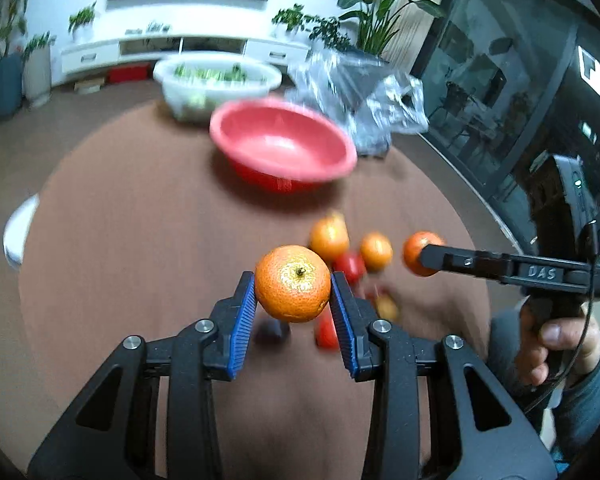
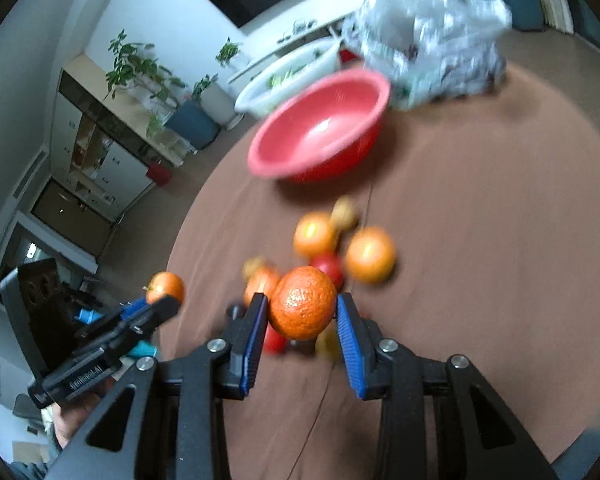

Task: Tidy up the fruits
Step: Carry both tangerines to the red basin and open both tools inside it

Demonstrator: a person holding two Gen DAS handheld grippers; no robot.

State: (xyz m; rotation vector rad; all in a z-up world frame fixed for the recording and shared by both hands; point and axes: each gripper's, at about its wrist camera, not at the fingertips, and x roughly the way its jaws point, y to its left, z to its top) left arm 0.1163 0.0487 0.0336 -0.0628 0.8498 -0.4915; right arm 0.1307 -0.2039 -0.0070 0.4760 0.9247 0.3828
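My left gripper (image 1: 293,285) is shut on an orange (image 1: 293,283) and holds it above the brown table; it also shows in the right wrist view (image 2: 165,287). My right gripper (image 2: 302,310) is shut on a darker orange (image 2: 302,308), which shows in the left wrist view (image 1: 419,253) too. An empty red bowl (image 1: 283,145) (image 2: 320,126) stands further back. Loose fruit lies below the grippers: two oranges (image 2: 315,233) (image 2: 370,255), a red one (image 2: 330,267) and small yellowish ones (image 2: 344,212).
A white basin with greens (image 1: 216,80) stands behind the red bowl. A crumpled clear plastic bag (image 1: 364,92) (image 2: 432,32) lies at the table's far right. The round table's edge (image 1: 24,248) curves off at the left.
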